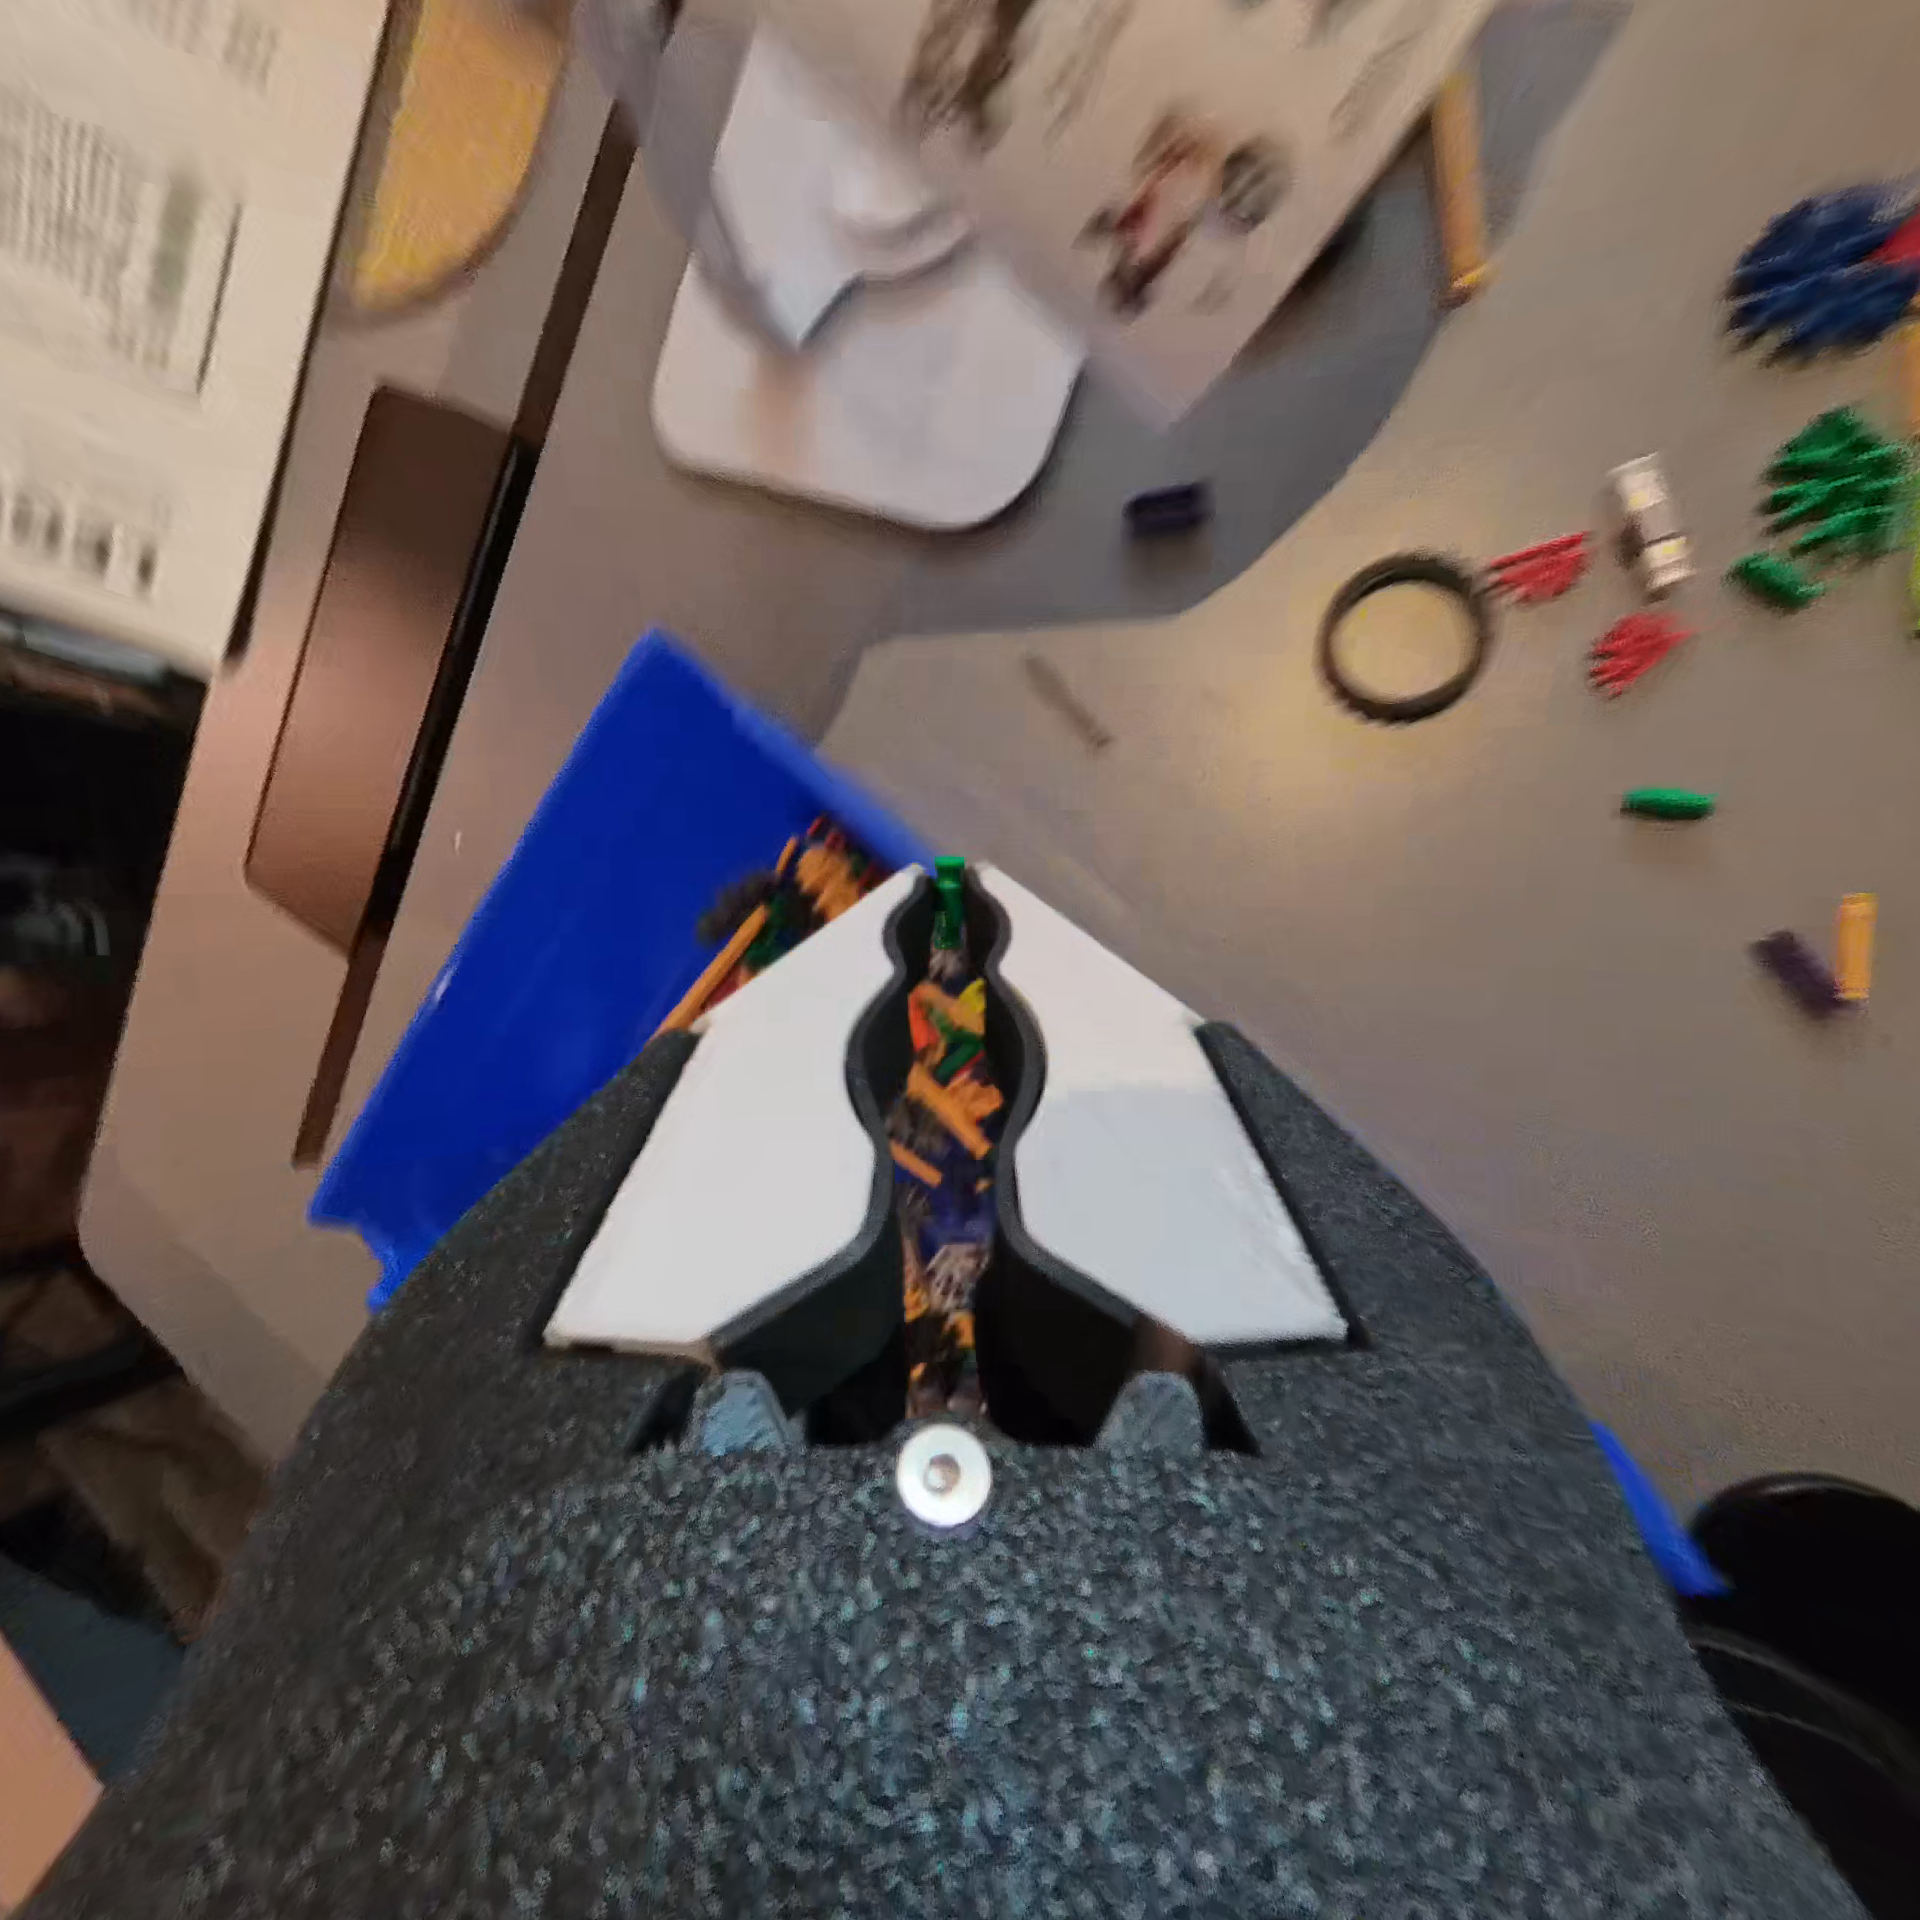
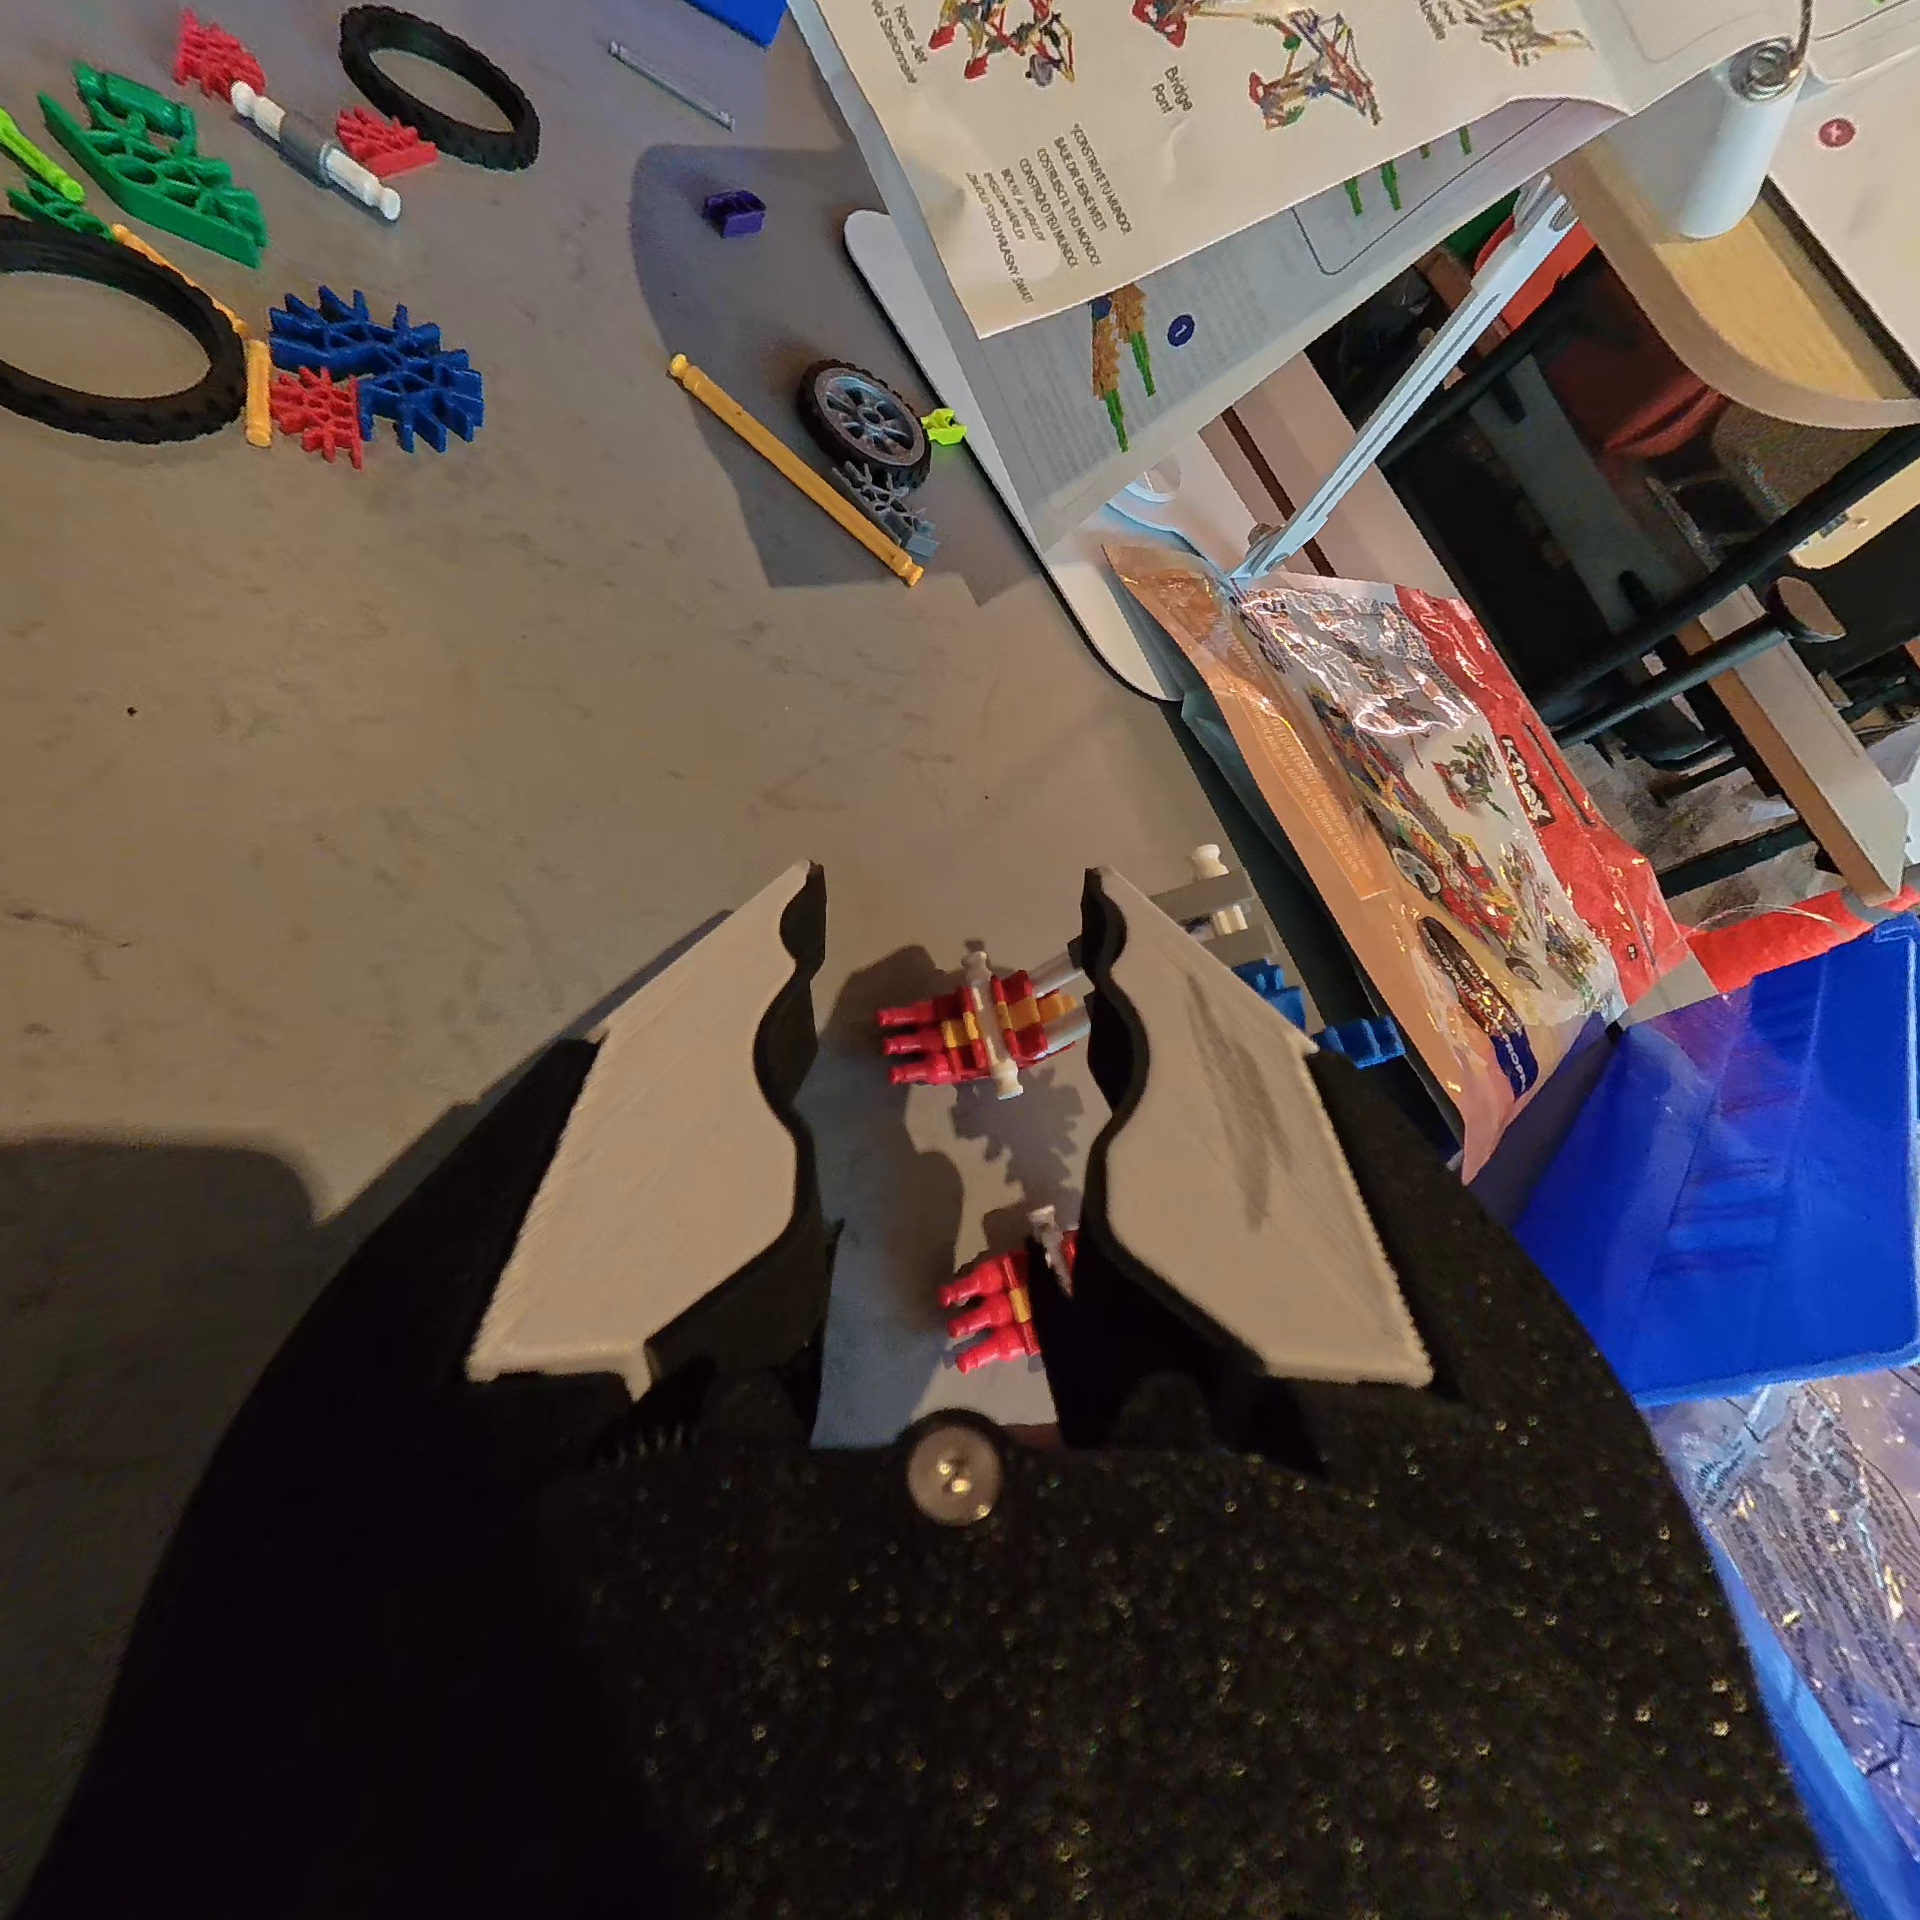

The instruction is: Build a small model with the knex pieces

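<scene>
My left gripper [image 1: 948,894] is shut on a small green rod piece [image 1: 948,902] held at its fingertips. It hangs over a blue bin [image 1: 582,935] filled with mixed coloured construction-toy pieces [image 1: 945,1091]. My right gripper [image 2: 951,904] is open and empty, low over the grey table. Between its fingers lies a small red, yellow and white assembly [image 2: 982,1029] with grey rods. A second red and yellow part [image 2: 992,1314] lies closer to the gripper's base, partly hidden by the right finger.
Sorted piles lie on the table: green pieces [image 2: 156,171], blue connectors [image 2: 379,364], red connectors [image 2: 317,410], black tyres [image 2: 436,88], a yellow rod [image 2: 795,468] and a small wheel [image 2: 864,421]. An instruction sheet [image 2: 1143,135] on a stand, a printed bag [image 2: 1403,821] and another blue bin [image 2: 1745,1174] stand to the right. Some 40 cm of space lies between my two pairs of fingers.
</scene>
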{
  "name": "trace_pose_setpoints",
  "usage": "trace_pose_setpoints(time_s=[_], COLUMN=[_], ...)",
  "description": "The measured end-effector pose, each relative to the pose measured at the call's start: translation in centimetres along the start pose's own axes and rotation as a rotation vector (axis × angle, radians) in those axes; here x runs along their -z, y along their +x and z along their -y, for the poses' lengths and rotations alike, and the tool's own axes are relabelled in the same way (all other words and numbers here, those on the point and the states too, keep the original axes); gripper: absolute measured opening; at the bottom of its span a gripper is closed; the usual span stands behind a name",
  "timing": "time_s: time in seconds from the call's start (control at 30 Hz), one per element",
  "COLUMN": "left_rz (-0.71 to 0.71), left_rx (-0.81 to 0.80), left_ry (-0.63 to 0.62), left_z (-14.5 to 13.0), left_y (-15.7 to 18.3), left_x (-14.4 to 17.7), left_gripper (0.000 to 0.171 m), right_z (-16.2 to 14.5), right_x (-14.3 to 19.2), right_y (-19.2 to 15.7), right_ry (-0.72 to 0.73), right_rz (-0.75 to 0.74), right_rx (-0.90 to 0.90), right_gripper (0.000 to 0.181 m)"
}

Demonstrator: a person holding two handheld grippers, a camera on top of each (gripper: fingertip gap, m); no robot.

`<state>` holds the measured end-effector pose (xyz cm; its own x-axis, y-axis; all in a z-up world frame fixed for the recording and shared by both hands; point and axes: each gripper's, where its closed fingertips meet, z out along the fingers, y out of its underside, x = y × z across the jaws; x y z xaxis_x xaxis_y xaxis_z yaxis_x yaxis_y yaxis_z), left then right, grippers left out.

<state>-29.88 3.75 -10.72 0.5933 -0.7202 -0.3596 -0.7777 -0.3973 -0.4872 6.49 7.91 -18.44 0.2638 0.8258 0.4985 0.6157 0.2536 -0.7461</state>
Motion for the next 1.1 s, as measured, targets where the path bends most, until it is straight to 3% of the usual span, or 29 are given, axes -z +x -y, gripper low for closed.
trace_pose_setpoints(time_s=[0.13,0.27,0.4,0.67,0.87,1.0,1.1], left_rz=[-0.109,-0.287,-0.405,-0.506,-0.426,-0.232,-0.092], left_rx=[-0.161,-0.257,-0.304,-0.281,-0.248,-0.161,-0.057], left_ry=[0.050,0.058,-0.001,-0.097,-0.045,0.046,0.046], left_z=[5.3,8.4,8.1,5.1,5.9,6.5,4.1], left_y=[6.9,13.8,17.3,19.7,16.9,10.0,3.8], left_x=[-0.4,-1.6,-4.1,-8.2,-6.7,-2.3,0.4], left_gripper=[0.005,0.005,0.005,0.007,0.016,0.016,0.015], right_z=[0.0,-0.1,0.1,0.2,0.2,0.0,-0.1], right_x=[0.0,-0.1,0.1,0.2,0.2,0.0,-0.1], right_y=[0.0,-0.2,0.0,-0.1,0.0,-0.1,-0.1], right_ry=[-0.002,-0.008,-0.005,-0.003,-0.003,-0.011,-0.015], right_rz=[-0.001,0.006,-0.008,-0.008,-0.012,-0.008,-0.007], right_rx=[0.003,0.010,0.015,0.024,0.019,0.018,0.019], right_gripper=[0.049,0.049,0.049,0.049,0.049,0.048,0.048])
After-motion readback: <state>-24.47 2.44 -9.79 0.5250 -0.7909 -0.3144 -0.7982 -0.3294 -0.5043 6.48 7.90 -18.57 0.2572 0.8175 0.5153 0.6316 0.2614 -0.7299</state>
